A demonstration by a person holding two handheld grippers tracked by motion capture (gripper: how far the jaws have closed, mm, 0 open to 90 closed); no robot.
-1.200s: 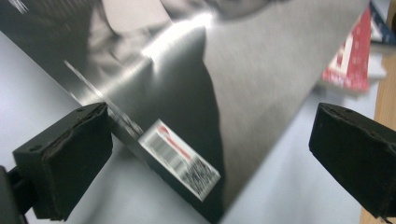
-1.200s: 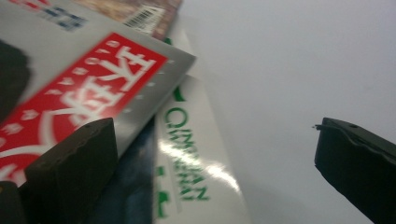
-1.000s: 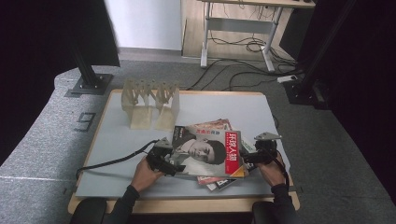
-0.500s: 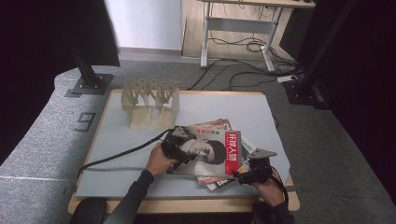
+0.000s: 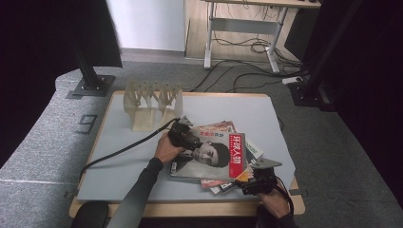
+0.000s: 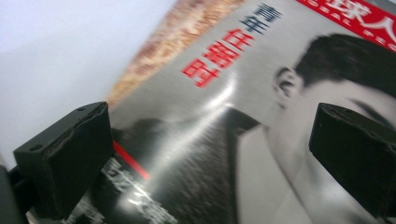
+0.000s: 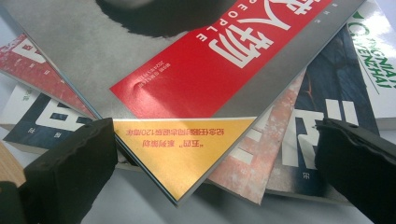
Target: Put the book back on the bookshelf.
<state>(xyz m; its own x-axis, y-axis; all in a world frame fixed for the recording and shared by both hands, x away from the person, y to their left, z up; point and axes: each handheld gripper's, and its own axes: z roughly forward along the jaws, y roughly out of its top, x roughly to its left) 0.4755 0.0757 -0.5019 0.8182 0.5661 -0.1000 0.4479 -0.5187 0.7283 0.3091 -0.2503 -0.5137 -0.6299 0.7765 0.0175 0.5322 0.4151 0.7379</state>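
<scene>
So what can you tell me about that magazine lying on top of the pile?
The top magazine is a glossy one that lies flat and face up on a fanned pile of other magazines near the table's front edge. Its grey cover shows a black-and-white portrait, a red band with white Chinese characters and "PEOPLE", red Chinese text, and a yellow corner. The red band has a small dent. The left gripper is over its far corner and the right gripper is at its yellow corner, each with its fingers open.
</scene>
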